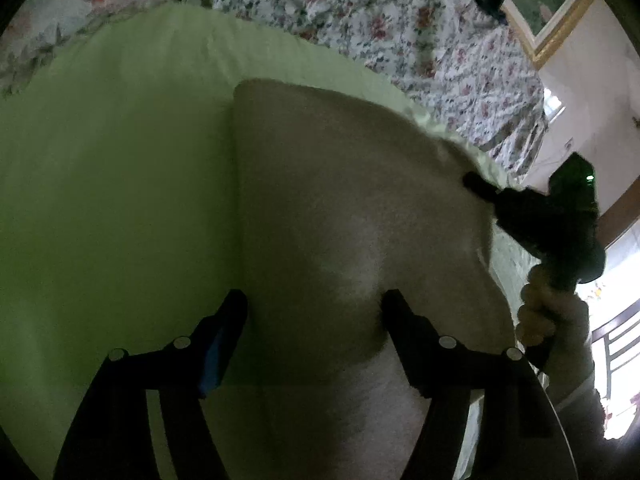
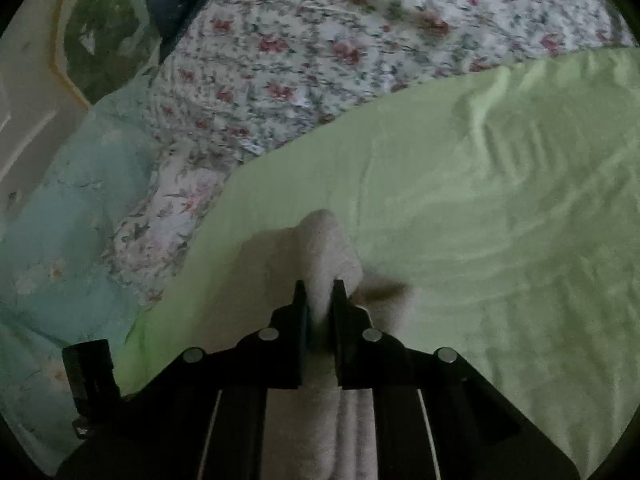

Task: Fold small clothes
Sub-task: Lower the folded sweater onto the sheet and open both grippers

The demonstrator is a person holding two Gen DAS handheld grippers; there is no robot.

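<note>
Spreading wide, the left tool [image 1: 314, 306] straddles a white cloth [image 1: 352, 208] lying on the green sheet [image 1: 120, 160]; the right tool [image 1: 476, 184] nips its edge at three o'clock. Right-wrist view: right tool [image 2: 320, 292] clamped on the cloth's [image 2: 332, 248] bunched fold, floral quilt [image 2: 320, 40] at twelve.

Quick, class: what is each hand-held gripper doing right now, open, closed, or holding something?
Left hand-held gripper: open, its fingers on either side of the white cloth, not pinching it.
Right hand-held gripper: closed on a fold of the white cloth.
</note>
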